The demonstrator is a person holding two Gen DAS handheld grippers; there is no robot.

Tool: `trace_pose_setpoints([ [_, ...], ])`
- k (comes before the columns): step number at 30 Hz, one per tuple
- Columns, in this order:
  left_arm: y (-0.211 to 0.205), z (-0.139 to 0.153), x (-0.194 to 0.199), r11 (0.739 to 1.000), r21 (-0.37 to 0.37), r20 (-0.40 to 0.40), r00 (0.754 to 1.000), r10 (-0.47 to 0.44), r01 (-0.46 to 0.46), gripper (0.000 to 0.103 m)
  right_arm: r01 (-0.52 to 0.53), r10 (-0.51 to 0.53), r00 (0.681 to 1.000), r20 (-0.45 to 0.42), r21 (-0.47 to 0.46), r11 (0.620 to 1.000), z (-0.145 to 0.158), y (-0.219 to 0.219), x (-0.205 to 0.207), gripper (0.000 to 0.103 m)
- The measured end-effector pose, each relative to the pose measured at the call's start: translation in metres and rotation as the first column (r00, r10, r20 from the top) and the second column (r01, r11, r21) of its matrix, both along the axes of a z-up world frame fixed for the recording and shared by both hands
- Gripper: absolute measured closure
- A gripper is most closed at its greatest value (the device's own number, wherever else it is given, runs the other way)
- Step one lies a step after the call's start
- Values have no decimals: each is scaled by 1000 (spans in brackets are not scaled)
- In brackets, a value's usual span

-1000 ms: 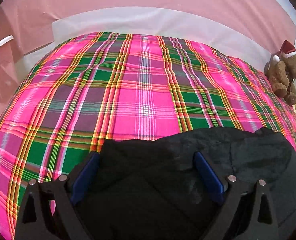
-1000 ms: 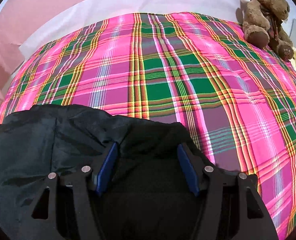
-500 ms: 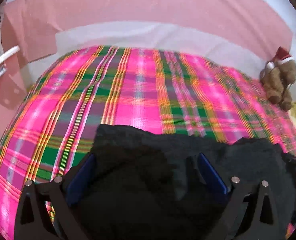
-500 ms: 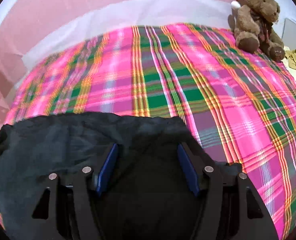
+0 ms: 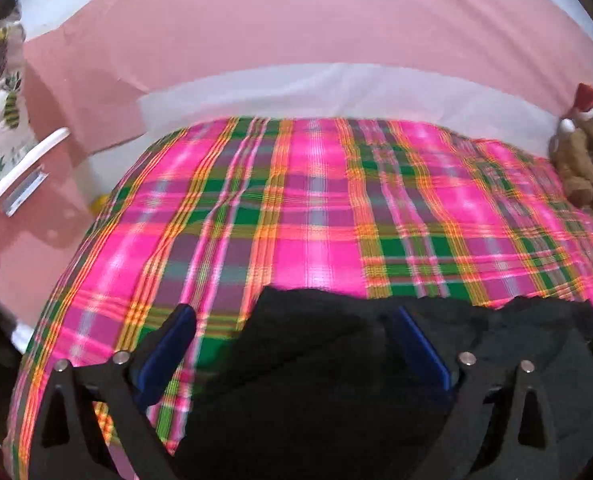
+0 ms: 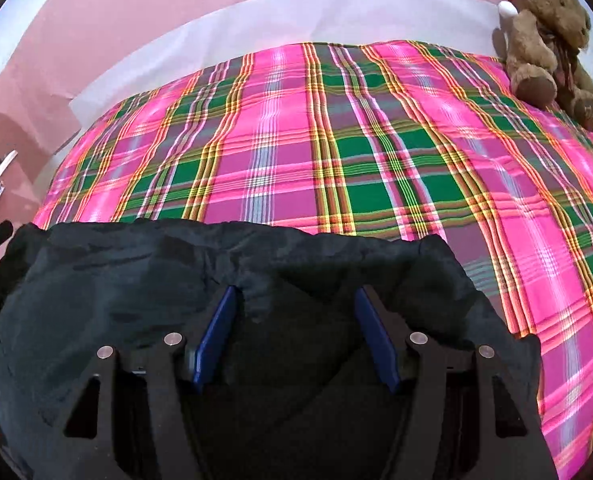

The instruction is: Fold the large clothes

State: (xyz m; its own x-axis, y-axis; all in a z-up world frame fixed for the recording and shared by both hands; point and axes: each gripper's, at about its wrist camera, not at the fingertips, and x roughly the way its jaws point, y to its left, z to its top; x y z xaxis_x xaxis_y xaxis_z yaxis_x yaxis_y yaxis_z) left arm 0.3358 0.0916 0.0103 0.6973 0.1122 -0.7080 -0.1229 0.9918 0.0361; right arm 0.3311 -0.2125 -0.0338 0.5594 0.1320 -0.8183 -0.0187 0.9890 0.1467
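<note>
Dark garment (image 6: 144, 300) lying on the pink-and-green plaid bedspread (image 6: 376, 152), left gripper (image 5: 292, 340) fingers apart over its edge — just been narrowing, not pinching — right gripper (image 6: 296, 336) fingers apart above the cloth, teddy bear (image 6: 548, 40) well apart.

A bed covered by a pink and green plaid sheet (image 6: 376, 168), with a brown teddy bear (image 6: 548, 40) in a Santa hat sitting at its far right corner.

Before you the garment (image 6: 144, 304) lies on the near part of the bedspread (image 6: 336, 152), which covers the bed. The teddy bear (image 6: 544, 40) sits at its far right corner, with the wall (image 5: 296, 20) behind the bed.
</note>
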Motion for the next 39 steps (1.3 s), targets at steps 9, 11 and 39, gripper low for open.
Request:
trace_pose_setpoints([
  [9,-89,18,-21,931,-158,45,944,-326,329,12,30,-27,997,73,-43,999,34,-10,-19,41],
  [11,-113,-3,-7,921,-156,-24,930,-366,358,12,51,-49,998,50,-55,997,27,-20,-16,41],
  [39,3,-59,16,977,-167,-79,986,-146,132,12,121,-121,993,-3,-49,991,-9,-57,-14,41],
])
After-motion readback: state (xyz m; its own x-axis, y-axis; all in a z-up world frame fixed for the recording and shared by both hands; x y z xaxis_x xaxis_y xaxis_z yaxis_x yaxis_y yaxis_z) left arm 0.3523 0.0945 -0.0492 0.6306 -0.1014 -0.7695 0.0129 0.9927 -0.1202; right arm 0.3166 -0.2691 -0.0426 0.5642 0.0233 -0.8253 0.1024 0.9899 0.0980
